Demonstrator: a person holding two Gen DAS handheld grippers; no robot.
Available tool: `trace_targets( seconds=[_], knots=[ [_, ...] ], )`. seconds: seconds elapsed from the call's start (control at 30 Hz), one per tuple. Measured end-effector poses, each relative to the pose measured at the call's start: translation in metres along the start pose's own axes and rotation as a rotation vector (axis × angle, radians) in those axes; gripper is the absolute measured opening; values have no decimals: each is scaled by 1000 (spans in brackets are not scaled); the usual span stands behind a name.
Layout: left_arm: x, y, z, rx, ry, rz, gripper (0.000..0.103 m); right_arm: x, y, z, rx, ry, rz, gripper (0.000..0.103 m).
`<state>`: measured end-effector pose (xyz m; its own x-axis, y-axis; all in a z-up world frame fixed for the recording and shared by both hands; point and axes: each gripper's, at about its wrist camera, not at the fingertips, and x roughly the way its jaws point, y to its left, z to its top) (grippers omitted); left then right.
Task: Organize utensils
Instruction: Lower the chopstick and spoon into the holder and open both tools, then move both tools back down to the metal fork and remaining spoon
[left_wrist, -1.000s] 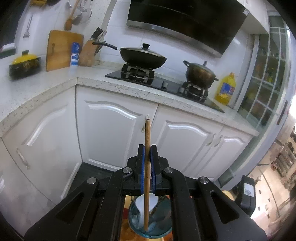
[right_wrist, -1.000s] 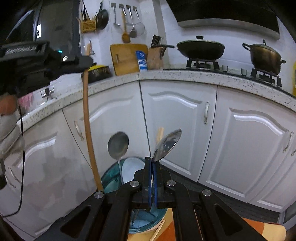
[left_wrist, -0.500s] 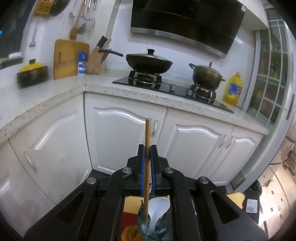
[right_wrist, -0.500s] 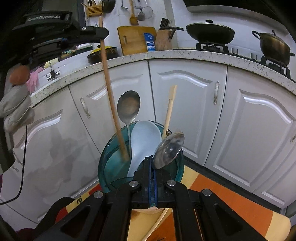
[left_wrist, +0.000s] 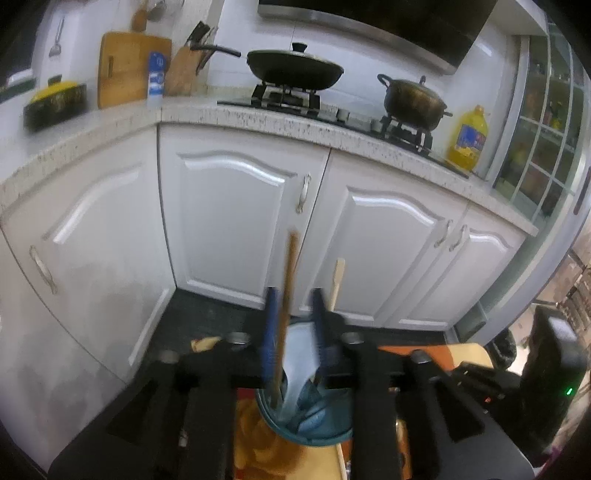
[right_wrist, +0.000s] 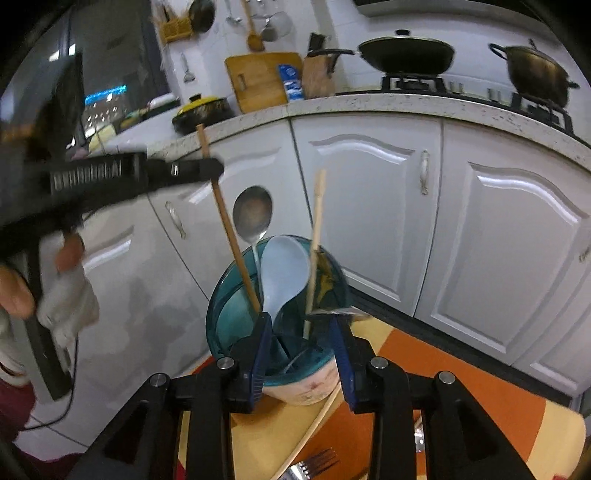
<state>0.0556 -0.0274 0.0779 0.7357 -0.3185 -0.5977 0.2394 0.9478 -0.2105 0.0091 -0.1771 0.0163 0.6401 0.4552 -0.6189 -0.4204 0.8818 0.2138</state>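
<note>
Leftmost, left gripper (left_wrist: 291, 325) spread open around slim brown wooden stick (right_wrist: 229, 225), stick's lower end down in translucent teal holder (right_wrist: 221, 314). Inside holder: round steel spoon (right_wrist: 253, 212), glossy pale-blue ladle (right_wrist: 284, 266), pale bamboo stick (right_wrist: 317, 236). Right gripper (right_wrist: 301, 354) parted, empty, flanking holder. Steel fork (right_wrist: 314, 461) flat on orange-yellow mat (right_wrist: 461, 398).

A translucent teal plastic utensil holder (right_wrist: 236, 317) stands upright on an orange-and-yellow mat (right_wrist: 461, 373). Inside lean a brown wooden stick (right_wrist: 225, 225), a steel ladle (right_wrist: 253, 214), a pale blue plastic spoon (right_wrist: 284, 269) and a light bamboo handle (right_wrist: 317, 229). A steel fork (right_wrist: 314, 463) lies flat on the mat.
</note>
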Motion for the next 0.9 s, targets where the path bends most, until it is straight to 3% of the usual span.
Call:
trace_targets(
  seconds=[0.07,0.6,0.9],
  knots=[
    [-2,-2,-6,-7,4,-1,43,-7,-4,-2,16,-5,-10,32],
    [-27,-41,-48,59,27,112,43,-60,-16,-24,103,-51,-72,37],
    [-35,-75,-75,123,41,115,43,-89,-25,-48,140,-48,-123,40]
  ],
)
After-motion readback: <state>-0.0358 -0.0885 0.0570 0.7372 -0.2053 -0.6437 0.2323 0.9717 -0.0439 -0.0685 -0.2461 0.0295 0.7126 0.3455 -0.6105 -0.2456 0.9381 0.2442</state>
